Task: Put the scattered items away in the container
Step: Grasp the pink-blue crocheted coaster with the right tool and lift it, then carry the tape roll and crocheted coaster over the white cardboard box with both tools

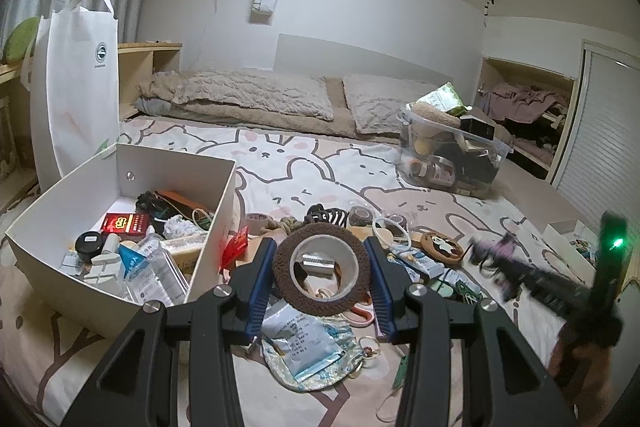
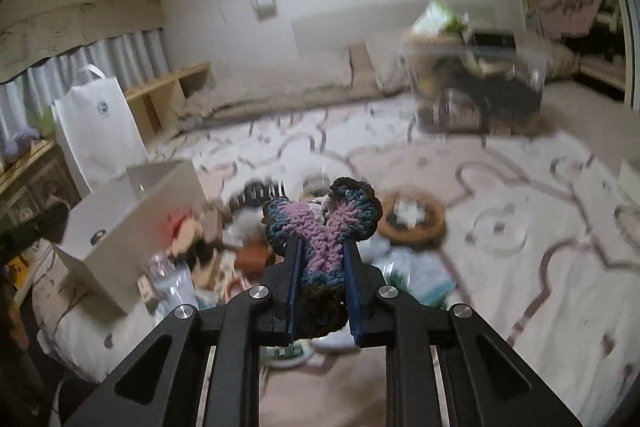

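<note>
Your right gripper [image 2: 320, 259] clamps a crocheted piece [image 2: 320, 227], seemingly lifted clear of the bed [image 2: 520, 287]; the white box [image 2: 132, 227] lies at ten o'clock. Your left gripper [image 1: 320, 263], nearer it, grips a tape roll [image 1: 322, 269].

1 white box [image 1: 208, 195], 1 clear bin [image 1: 496, 163], 2 pillows [image 1: 260, 95], 1 white bag [image 1: 76, 83]

1. Brown fuzzy tape roll [image 1: 321, 269]: upright on edge, its white core facing the camera, raised above the clutter.
2. Crocheted purple-and-teal yarn piece [image 2: 320, 227]: lobed, with dark edging, lifted off the bed.
3. White open box [image 1: 168, 195]: on the bunny-print sheet, left of the clutter, partly filled with small items.
</note>
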A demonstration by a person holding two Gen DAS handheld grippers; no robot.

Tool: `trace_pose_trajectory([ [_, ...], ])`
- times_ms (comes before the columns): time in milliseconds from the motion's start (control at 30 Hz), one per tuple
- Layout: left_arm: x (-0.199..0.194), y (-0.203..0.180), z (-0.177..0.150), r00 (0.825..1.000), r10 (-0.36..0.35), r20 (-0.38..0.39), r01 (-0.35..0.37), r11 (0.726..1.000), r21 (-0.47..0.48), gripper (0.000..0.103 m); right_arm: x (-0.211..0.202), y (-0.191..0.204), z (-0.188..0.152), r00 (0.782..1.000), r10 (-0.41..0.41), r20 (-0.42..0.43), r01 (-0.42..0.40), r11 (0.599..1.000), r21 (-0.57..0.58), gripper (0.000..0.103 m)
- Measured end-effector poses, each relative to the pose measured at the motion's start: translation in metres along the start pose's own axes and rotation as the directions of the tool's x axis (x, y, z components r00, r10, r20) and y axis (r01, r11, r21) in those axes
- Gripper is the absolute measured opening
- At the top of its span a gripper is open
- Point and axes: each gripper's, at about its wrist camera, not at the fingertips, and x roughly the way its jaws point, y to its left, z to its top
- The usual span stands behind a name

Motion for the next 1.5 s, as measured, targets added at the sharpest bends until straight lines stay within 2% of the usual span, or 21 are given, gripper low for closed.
trace_pose_trajectory([
  [267, -0.01, 0.006, 0.015, 0.999, 0.03, 0.042, -0.03, 1.0, 0.006, 0.044, -0.031, 0.022, 0.043, 0.992, 0.03, 0.124, -0.019, 0.996, -0.088, 0.02],
  [467, -0.02, 0.007, 0.031, 0.995, 0.042, 0.089, -0.045, 0.998, 0.033, 0.044, -0.042, 0.043, 0.065, 0.983, 0.062, 0.173, -0.031, 0.984, -0.176, 0.02],
  [600, -0.025, 0.007, 0.04, 0.993, 0.047, 0.112, -0.052, 0.998, 0.041, 0.044, -0.046, 0.05, 0.077, 0.977, 0.092, 0.193, -0.053, 0.979, -0.197, 0.02],
  [900, -0.025, 0.005, 0.052, 0.99, 0.047, 0.132, -0.052, 0.998, 0.035, 0.044, -0.064, 0.059, 0.106, 0.954, 0.102, 0.282, -0.041, 0.976, -0.215, 0.019],
  [1133, -0.025, 0.006, 0.064, 0.986, 0.04, 0.16, -0.043, 0.999, 0.02, 0.044, -0.072, 0.065, 0.126, 0.941, 0.143, 0.308, -0.075, 0.972, -0.222, 0.019],
  [1233, -0.022, 0.007, 0.068, 0.985, 0.03, 0.171, -0.032, 0.999, 0.008, 0.044, -0.069, 0.068, 0.135, 0.937, 0.179, 0.3, -0.117, 0.97, -0.213, 0.019],
  [1500, -0.011, 0.012, 0.081, 0.982, 0.031, 0.187, -0.03, 1.0, -0.009, 0.044, -0.056, 0.084, 0.157, 0.926, 0.221, 0.305, -0.152, 0.96, -0.235, 0.019],
])
